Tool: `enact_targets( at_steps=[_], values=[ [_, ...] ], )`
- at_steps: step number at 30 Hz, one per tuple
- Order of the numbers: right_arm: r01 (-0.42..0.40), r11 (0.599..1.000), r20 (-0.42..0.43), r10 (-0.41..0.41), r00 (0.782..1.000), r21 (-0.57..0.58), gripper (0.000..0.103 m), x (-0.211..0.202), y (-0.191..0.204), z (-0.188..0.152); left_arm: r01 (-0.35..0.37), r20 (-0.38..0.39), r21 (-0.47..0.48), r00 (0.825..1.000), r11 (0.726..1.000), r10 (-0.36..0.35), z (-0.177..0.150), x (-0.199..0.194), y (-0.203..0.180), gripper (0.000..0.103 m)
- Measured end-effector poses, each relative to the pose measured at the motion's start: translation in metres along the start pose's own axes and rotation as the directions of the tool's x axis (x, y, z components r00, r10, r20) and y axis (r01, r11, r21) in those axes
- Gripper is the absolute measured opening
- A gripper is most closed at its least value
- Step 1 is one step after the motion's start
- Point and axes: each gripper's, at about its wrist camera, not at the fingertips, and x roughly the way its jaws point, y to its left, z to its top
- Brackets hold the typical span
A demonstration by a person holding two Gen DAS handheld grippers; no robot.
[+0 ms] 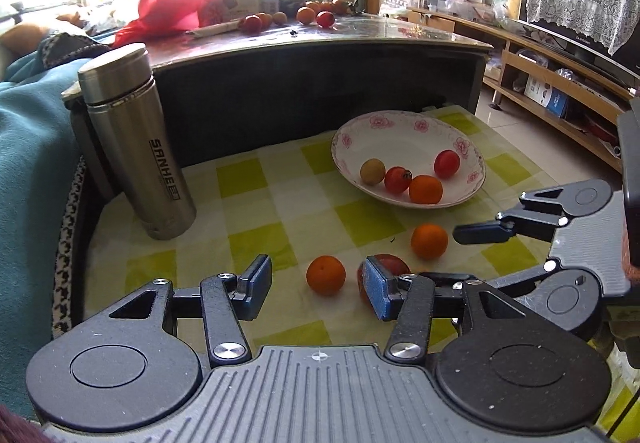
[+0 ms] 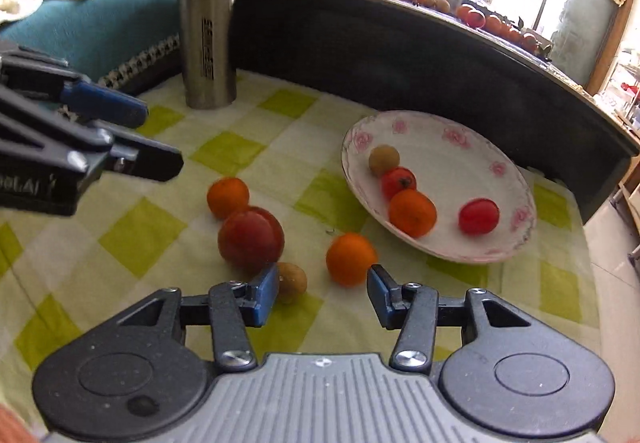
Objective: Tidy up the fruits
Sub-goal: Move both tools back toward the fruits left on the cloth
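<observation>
Ahead of my right gripper [image 2: 322, 293] and off to its right, the flowered plate [image 2: 472, 147] holds four pieces: a tan longan [image 2: 384, 160], a red tomato [image 2: 398, 182], an orange [image 2: 412, 212] and a red plum [image 2: 479, 216]. On the checked cloth [image 2: 140, 231] a loose orange [image 2: 350, 258] lies just beyond the right fingertips, with a brown longan [image 2: 293, 282] by the left finger. Both jaws stand wide apart, holding nothing. My left gripper [image 1: 318, 289] is spread empty too; a second orange [image 1: 325, 275] sits between its fingers, and a large red fruit [image 1: 394, 267] is partly hidden behind its right pad.
</observation>
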Motion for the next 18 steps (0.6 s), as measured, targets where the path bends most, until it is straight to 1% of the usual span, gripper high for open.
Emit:
enact_targets(
  at_steps=[3,6,9,13,18],
  values=[
    [-0.035,0.999,0.004,0.035,0.999,-0.002,0.054,0.0036,-0.0009,0.0013,0.014,-0.007,0.002,1.000,1.000,-0.014,-0.0029,0.0014,0.0003,0.059],
    [-0.044,0.999,0.013,0.044,0.999,-0.012,0.054,0.0032,0.0006,-0.0002,0.021,-0.005,0.006,1.000,1.000,-0.021,-0.0027,0.0011,0.0003,0.061],
    [-0.083,0.997,-0.005,0.083,0.997,-0.006,0.054,0.0033,-0.0006,-0.0017,0.025,-0.001,0.005,1.000,1.000,-0.025,-0.0028,-0.0006,0.0012,0.061],
    [-0.090,0.996,-0.001,0.090,0.996,-0.010,0.054,0.0056,0.0005,0.0002,0.037,-0.006,0.001,0.999,0.999,-0.037,-0.0025,0.0004,0.0016,0.062],
    [-0.124,0.992,-0.001,0.124,0.992,-0.020,0.053,0.0010,0.0004,0.0021,0.044,-0.004,-0.010,0.999,0.999,-0.044,-0.0017,-0.0004,0.0033,0.062]
  ],
)
